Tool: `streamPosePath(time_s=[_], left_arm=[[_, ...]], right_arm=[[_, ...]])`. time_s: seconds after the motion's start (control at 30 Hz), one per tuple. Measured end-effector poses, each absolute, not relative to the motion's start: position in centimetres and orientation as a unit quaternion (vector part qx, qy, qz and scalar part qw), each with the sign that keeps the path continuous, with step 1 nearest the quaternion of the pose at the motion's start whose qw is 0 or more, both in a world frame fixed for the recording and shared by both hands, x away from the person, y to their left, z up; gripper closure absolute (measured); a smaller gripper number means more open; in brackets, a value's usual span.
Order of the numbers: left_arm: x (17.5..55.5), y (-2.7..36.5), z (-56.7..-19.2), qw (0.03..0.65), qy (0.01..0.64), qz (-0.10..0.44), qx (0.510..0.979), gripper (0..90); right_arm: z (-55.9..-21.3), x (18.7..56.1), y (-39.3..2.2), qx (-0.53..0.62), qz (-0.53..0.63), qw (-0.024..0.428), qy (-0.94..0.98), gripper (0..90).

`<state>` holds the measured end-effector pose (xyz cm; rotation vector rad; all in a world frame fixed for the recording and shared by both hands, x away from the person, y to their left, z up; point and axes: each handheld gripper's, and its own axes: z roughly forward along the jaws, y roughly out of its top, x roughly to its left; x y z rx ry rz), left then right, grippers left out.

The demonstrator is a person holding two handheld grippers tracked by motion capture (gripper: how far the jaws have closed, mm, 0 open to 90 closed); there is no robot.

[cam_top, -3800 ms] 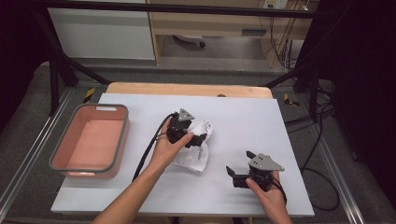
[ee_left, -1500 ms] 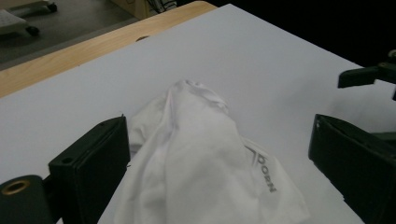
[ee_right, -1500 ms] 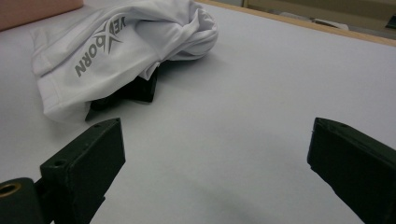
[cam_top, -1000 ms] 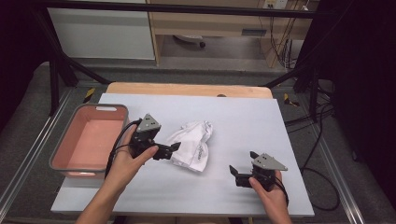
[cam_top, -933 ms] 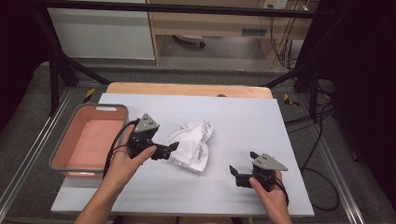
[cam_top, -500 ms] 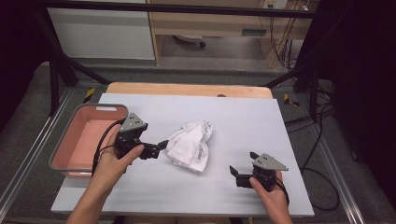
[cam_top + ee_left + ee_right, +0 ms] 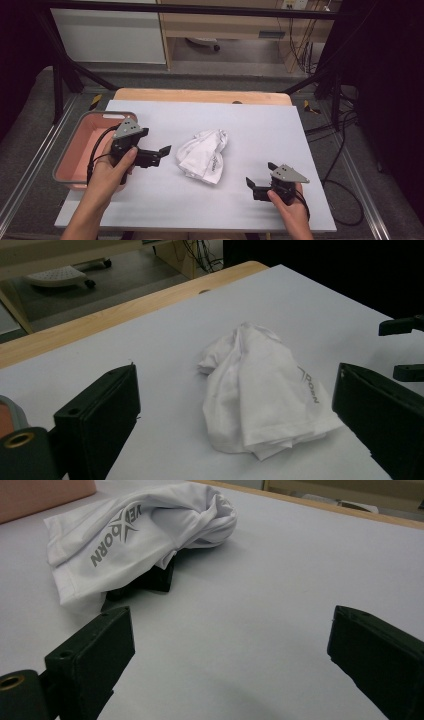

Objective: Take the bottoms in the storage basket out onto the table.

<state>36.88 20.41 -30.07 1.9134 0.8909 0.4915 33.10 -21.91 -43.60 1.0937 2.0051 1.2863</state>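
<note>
A crumpled white garment (image 7: 203, 155) lies near the middle of the white table (image 7: 260, 120), touching neither gripper. The right gripper view reads grey lettering on the cloth (image 7: 135, 527) and catches something dark tucked under its near fold, which I cannot identify; the left gripper view shows the same heap (image 7: 260, 390) from the other side, with only a slanted scrap of that print. From the high view, the left gripper (image 7: 162, 151) sits just beside the garment toward the table's left edge, jaws spread wide and holding nothing, while the right gripper (image 7: 254, 184) rests near the front right corner, well apart from the cloth, jaws likewise apart and bare. A pink bin (image 7: 75, 150) with a grey rim stands at the left edge, close to the left hand (image 7: 107, 172); nothing is visible on its pink floor. Bare tabletop stretches along the far edge and between the garment and the right edge.
</note>
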Motion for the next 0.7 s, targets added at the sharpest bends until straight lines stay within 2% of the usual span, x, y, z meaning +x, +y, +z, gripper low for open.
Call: streamPosePath(time_s=[0.7], left_arm=[[35.8, 25.2, -29.4, 0.48, 0.399, 0.223, 0.749, 5.2]], right_arm=[[-43.4, 33.0, -22.3, 0.404, 0.478, 0.264, 0.734, 4.6]])
